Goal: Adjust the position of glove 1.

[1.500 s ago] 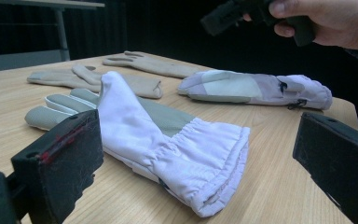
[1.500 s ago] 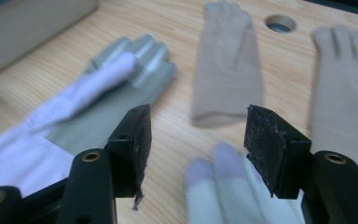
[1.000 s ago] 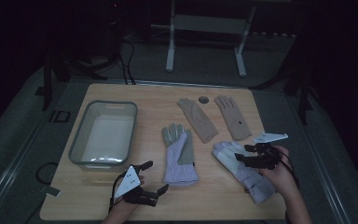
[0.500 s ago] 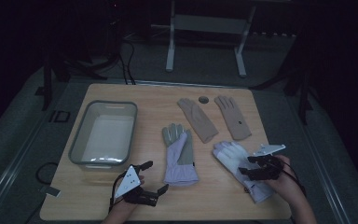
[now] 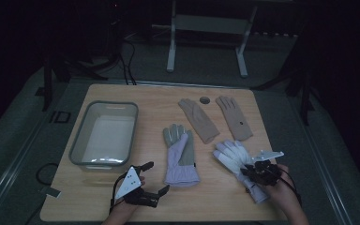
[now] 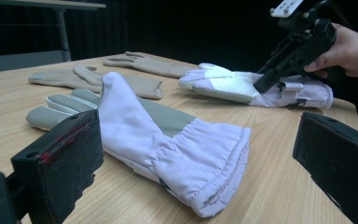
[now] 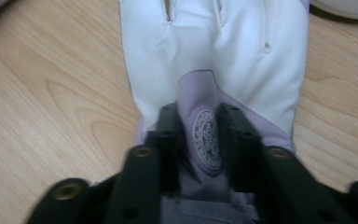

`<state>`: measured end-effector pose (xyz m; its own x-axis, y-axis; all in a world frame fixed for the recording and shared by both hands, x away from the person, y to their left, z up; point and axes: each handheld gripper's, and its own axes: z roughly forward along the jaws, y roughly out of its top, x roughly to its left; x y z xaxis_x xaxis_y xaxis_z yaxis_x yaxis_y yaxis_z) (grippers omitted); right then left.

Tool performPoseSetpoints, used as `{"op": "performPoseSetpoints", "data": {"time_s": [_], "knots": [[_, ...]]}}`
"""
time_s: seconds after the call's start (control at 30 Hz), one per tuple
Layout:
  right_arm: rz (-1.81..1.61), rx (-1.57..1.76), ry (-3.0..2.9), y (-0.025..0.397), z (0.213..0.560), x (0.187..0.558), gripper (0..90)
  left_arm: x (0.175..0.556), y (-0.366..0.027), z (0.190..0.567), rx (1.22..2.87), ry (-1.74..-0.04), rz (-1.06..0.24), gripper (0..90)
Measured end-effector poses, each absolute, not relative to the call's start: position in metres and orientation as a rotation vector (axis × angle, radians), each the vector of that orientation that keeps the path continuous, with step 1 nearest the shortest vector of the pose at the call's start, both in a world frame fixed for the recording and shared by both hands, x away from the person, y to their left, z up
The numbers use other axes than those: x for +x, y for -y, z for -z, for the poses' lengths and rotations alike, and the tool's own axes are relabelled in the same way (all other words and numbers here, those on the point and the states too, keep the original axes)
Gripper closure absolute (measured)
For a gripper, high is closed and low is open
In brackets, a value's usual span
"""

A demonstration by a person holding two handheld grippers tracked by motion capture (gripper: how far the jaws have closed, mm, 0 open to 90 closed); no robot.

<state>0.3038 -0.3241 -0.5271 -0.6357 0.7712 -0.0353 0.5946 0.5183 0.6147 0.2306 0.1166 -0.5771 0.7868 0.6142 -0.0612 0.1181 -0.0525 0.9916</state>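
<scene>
Your left tongs rested at the near edge of the table, jaws spread wide and holding nothing, aimed at the cuff of the lavender-and-grey glove lying flat just beyond them. Your right tongs had come down on the wrist of the white-and-lavender glove at the near right of the table, and the right gripper view showed the jaws narrowed around the lavender tab with its oval badge, pinching the fabric between them. The step in hand appeared to be the grasp on this glove. The next move likely called for a clean lift with the pinch held firm, then a carry leftward to the clear bin at the left. Farther back, two tan gloves lay near the far edge, untouched.
</scene>
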Motion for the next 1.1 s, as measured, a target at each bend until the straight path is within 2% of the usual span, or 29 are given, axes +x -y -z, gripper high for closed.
{"op": "performPoseSetpoints", "data": {"time_s": [0.07,0.23,0.43,0.6,0.87,1.1], "knots": [[-0.848,1.191,-2.424,0.324,0.524,0.301,80.4,0.231,-0.117,0.577,1.596,-0.599,-0.445,2.0],[-0.876,1.351,-2.335,0.32,0.512,0.293,81.7,0.231,-0.117,0.577,1.595,-0.601,-0.445,2.0],[-0.976,1.417,-2.138,0.293,0.482,0.272,81.9,0.23,-0.116,0.577,1.596,-0.6,-0.45,2.0],[-0.992,1.409,-2.061,0.273,0.468,0.271,81.9,0.23,-0.116,0.577,1.597,-0.6,-0.453,2.0],[-1.154,1.412,-2.009,0.206,0.444,0.278,81.8,0.23,-0.116,0.577,1.599,-0.601,-0.459,2.0],[-1.208,1.46,-2.018,0.15,0.449,0.283,81.7,0.23,-0.116,0.577,1.596,-0.6,-0.461,2.0]]}}
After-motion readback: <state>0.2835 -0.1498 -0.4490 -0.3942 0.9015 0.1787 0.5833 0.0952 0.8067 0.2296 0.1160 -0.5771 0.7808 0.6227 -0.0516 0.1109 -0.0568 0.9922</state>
